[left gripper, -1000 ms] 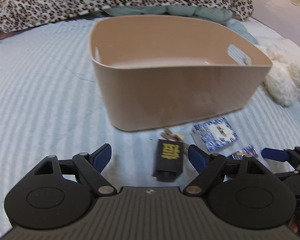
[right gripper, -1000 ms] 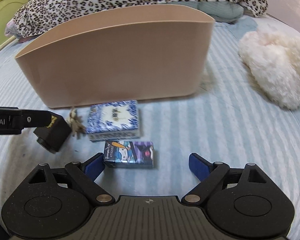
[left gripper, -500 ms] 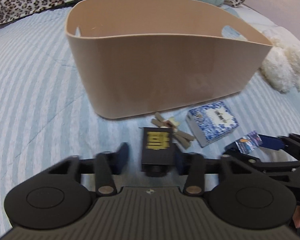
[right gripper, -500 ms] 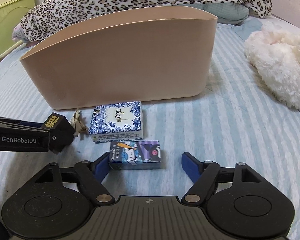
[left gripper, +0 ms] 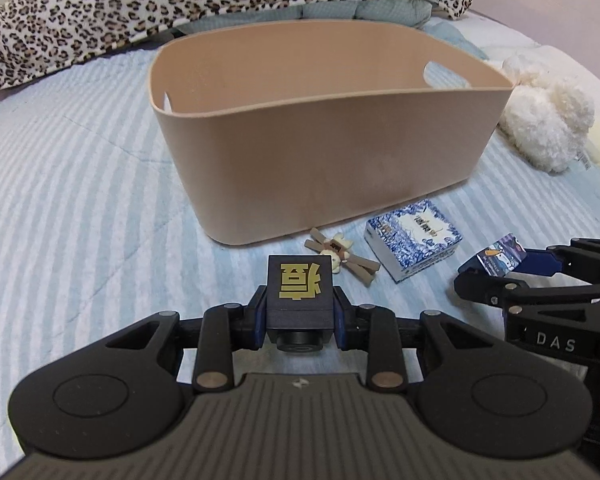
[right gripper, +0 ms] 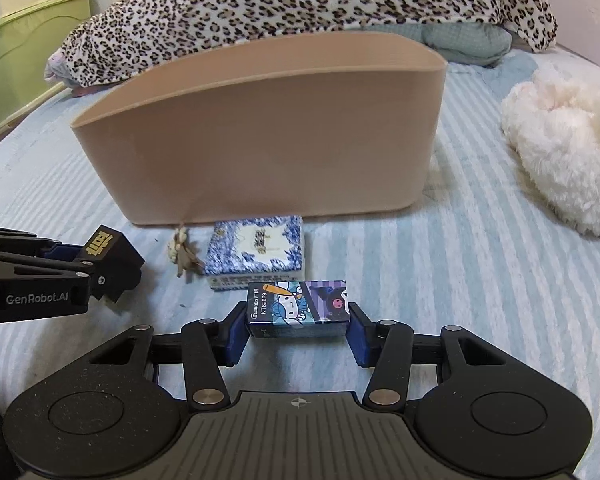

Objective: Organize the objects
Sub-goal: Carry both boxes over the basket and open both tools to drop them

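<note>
A tan storage bin (left gripper: 324, 168) stands on the striped bed; it also shows in the right wrist view (right gripper: 260, 152). My left gripper (left gripper: 300, 314) is shut on a black box with a gold character (left gripper: 300, 286), lifted slightly above the bed; the box also shows in the right wrist view (right gripper: 112, 256). My right gripper (right gripper: 298, 326) is shut on a cartoon-printed small box (right gripper: 298, 304), which also shows in the left wrist view (left gripper: 500, 254). A blue-and-white patterned box (left gripper: 414, 238) and a small wooden charm (left gripper: 340, 254) lie in front of the bin.
A white fluffy plush (right gripper: 564, 152) lies to the right of the bin. A leopard-print blanket (left gripper: 180, 4) is piled behind the bin. A green cabinet (right gripper: 24, 56) stands at the far left.
Both grippers went from open to shut: the left closed on the black box, the right on the cartoon box. Both boxes now sit between the pads and are raised a little.
</note>
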`<state>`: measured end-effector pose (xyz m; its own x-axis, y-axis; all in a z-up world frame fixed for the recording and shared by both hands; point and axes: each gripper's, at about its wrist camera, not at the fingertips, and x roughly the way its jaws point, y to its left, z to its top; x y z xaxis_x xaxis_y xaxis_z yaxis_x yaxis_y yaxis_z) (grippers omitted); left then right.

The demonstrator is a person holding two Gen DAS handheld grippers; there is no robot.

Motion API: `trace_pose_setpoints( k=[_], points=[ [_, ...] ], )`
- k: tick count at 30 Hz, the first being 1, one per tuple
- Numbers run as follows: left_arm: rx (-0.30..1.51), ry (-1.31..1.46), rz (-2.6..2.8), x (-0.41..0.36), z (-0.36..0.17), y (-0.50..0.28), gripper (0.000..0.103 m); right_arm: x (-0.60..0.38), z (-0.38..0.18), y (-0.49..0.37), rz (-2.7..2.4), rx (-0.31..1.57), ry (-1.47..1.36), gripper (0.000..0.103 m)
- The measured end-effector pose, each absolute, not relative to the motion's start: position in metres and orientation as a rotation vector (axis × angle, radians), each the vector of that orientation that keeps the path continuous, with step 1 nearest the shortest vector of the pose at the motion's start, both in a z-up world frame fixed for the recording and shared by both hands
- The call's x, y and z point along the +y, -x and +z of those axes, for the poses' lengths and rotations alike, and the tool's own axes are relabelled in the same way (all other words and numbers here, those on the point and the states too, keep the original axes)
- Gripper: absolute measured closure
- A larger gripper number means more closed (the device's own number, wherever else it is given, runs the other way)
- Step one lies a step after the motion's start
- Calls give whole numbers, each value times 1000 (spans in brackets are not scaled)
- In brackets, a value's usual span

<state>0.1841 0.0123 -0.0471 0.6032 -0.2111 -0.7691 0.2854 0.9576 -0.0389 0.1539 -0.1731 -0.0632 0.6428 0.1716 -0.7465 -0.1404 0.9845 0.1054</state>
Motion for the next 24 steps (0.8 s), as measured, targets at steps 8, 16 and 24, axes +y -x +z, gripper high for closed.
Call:
trace_pose_setpoints(
  k=[8, 16, 24],
  points=[
    [811, -86, -291, 20, -21, -166, 70, -180, -36, -141, 188, 793, -39, 56],
    [736, -91, -297, 22, 7, -156, 70, -188, -5, -135, 197, 716, -59, 56],
    [652, -65, -292, 17, 37, -169, 70, -196, 26, -151, 195, 619, -70, 56]
  ],
)
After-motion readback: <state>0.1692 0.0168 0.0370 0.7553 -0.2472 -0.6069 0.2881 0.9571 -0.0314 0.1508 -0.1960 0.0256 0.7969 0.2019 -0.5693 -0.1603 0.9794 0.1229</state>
